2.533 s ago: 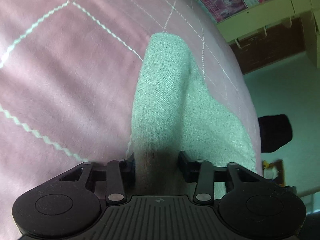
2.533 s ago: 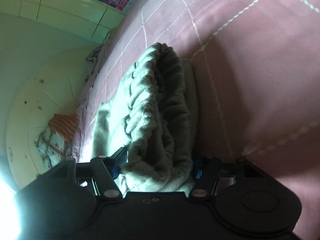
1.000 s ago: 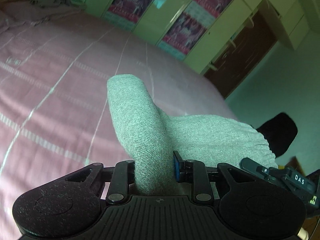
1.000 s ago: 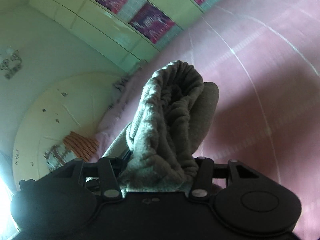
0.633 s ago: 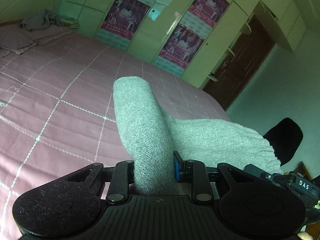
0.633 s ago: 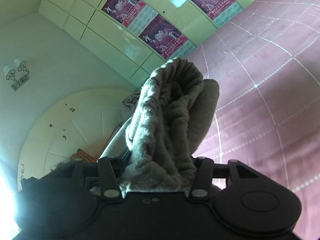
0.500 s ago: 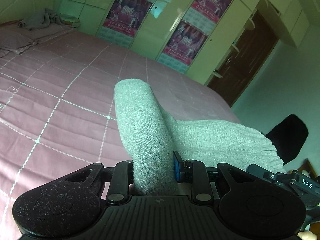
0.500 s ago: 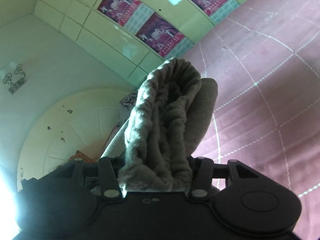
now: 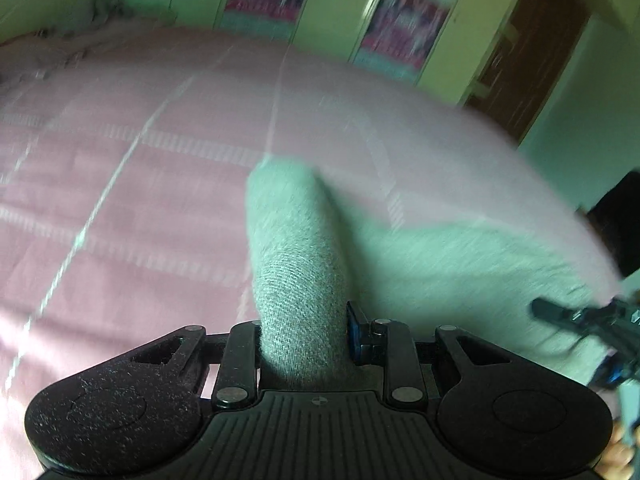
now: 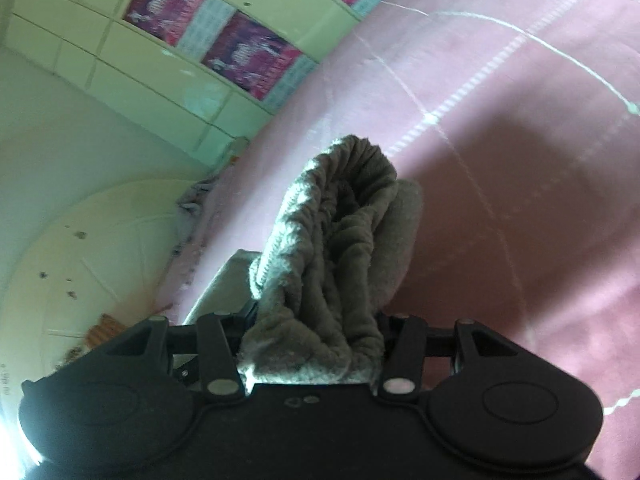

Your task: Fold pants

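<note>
The grey pants (image 9: 296, 248) bunch up between the jaws of my left gripper (image 9: 304, 344), which is shut on the cloth. The rest of the fabric stretches right toward my right gripper, seen at the right edge of the left wrist view (image 9: 592, 320). In the right wrist view my right gripper (image 10: 312, 344) is shut on the ribbed, gathered waistband of the pants (image 10: 336, 240). Both hold the pants above the pink bedspread (image 9: 120, 200). The fingertips are hidden by cloth.
The pink quilted bed (image 10: 520, 160) spreads below and ahead. Green cupboards with posters (image 10: 224, 48) line the far wall. A brown door (image 9: 532, 60) stands at the right. A dark object (image 9: 616, 224) sits past the bed's right edge. Crumpled cloth (image 9: 104, 12) lies far left.
Both grippers have tipped down toward the bed with the pants still held; the view now shows more bedspread and less wall, with motion blur.
</note>
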`<state>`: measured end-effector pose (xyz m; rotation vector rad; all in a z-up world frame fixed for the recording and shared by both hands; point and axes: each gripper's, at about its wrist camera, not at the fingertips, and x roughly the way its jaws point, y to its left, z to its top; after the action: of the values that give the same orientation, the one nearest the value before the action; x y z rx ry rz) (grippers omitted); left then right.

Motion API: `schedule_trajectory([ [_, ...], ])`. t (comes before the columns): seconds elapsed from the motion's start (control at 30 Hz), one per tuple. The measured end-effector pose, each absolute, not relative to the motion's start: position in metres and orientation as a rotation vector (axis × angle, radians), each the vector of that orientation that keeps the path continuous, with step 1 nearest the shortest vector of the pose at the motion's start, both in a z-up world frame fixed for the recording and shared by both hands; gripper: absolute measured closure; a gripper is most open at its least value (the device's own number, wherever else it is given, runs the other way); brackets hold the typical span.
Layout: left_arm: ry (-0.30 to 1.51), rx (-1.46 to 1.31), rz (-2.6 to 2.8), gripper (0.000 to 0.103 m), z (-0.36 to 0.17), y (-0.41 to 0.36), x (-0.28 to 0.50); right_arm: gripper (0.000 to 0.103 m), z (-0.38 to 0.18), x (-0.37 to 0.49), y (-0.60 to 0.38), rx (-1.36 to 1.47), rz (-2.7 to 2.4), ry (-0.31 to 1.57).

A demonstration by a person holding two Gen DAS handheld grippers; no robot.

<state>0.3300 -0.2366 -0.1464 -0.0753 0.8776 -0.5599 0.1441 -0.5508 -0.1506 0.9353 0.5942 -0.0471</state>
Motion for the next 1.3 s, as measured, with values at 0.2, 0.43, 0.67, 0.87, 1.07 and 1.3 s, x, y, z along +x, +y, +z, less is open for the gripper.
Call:
schedule_trajectory([
  [0.2,0.949,-0.128,-0.478,0.035,-0.166,-0.213,0.319,0.035,-0.178,0.132,-0.549,0.884,-0.194,0.696],
  [0.43,0.748,-0.020,-0.502,0.035,-0.121,-0.205,0.269,0.035,-0.114,0.101,-0.515,0.606,-0.290,0.591],
  [0.67,0.878,0.107,-0.515,0.034,-0.143,-0.239,0.254,0.058,-0.107,0.099,-0.449,0.312,-0.237,0.673],
  [0.87,0.927,0.104,-0.495,0.017,-0.136,-0.245,0.259,0.063,-0.121,0.100,-0.443,0.224,-0.301,0.758],
  [1.07,0.953,0.086,-0.448,0.000,-0.123,-0.245,0.245,0.060,-0.098,0.087,-0.435,0.258,-0.284,0.705],
  [1.3,0.975,0.123,-0.355,0.000,-0.099,-0.242,0.228,0.055,-0.087,0.056,-0.429,0.320,-0.279,0.689],
])
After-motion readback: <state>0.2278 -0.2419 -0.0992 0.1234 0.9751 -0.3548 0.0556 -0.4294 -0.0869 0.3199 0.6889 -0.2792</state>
